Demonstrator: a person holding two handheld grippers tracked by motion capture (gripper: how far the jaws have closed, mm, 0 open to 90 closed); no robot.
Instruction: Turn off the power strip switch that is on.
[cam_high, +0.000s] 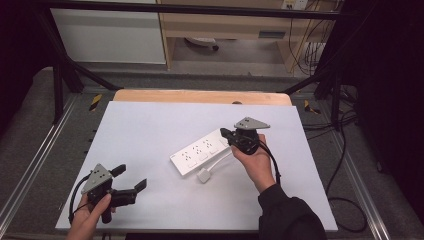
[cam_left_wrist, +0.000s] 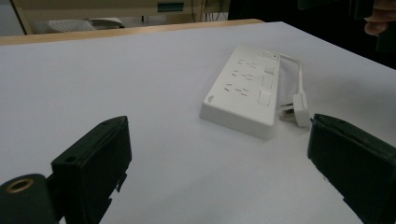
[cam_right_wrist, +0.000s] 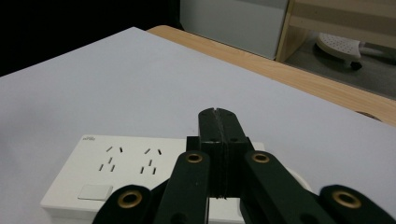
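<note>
So on my white bench (cam_high: 150, 125) the power strip (cam_high: 200, 151) sits mid-right with its plug (cam_high: 203, 175) curled beside it. My right gripper (cam_high: 226, 134) hovers over its far end with fingers pressed shut on nothing, probably about to poke a switch. Left gripper (cam_high: 131, 178) waits well apart, fingers wide open, so next I'd ease the right tip straight down.

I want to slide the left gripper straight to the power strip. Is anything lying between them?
No. In the high view, bare white table lies between the left gripper and the power strip; its plug sits on the strip's near side.
</note>
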